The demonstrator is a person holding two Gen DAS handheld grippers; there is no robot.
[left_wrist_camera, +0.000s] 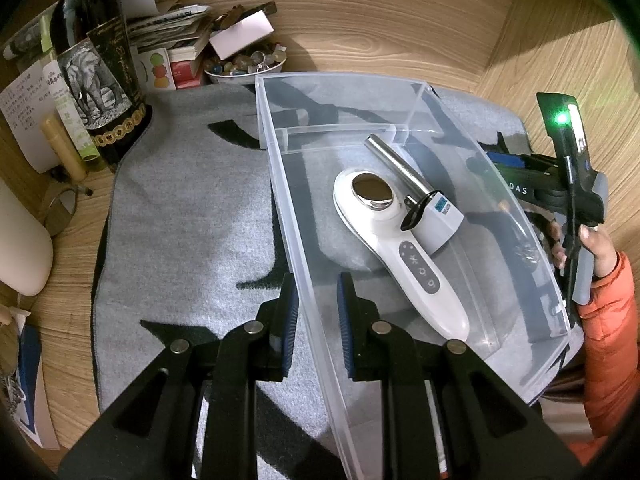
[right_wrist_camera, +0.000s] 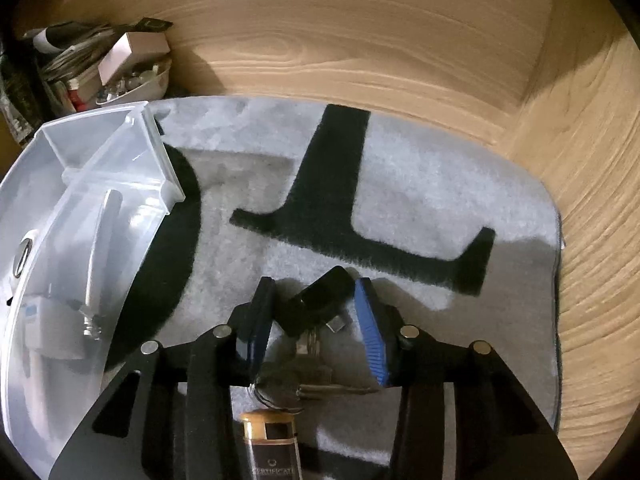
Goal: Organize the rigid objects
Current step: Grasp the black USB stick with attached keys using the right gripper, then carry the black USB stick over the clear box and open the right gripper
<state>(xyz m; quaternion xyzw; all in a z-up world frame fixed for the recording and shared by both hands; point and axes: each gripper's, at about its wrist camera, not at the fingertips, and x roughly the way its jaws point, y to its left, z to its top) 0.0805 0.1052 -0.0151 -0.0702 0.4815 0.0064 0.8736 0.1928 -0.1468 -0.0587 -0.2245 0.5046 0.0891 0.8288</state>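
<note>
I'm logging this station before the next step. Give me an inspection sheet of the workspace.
Surface: grey mat with black shapes on wooden desk.
Job's things: clear bin holds white handheld device, metal tube; key bunch on mat.
Clutter: dark bottle, papers, bowl of beads.
Grippers: left gripper straddles bin wall; right gripper open around keys.
Cables: nothing seen.
Surroundings: wooden walls.
</note>
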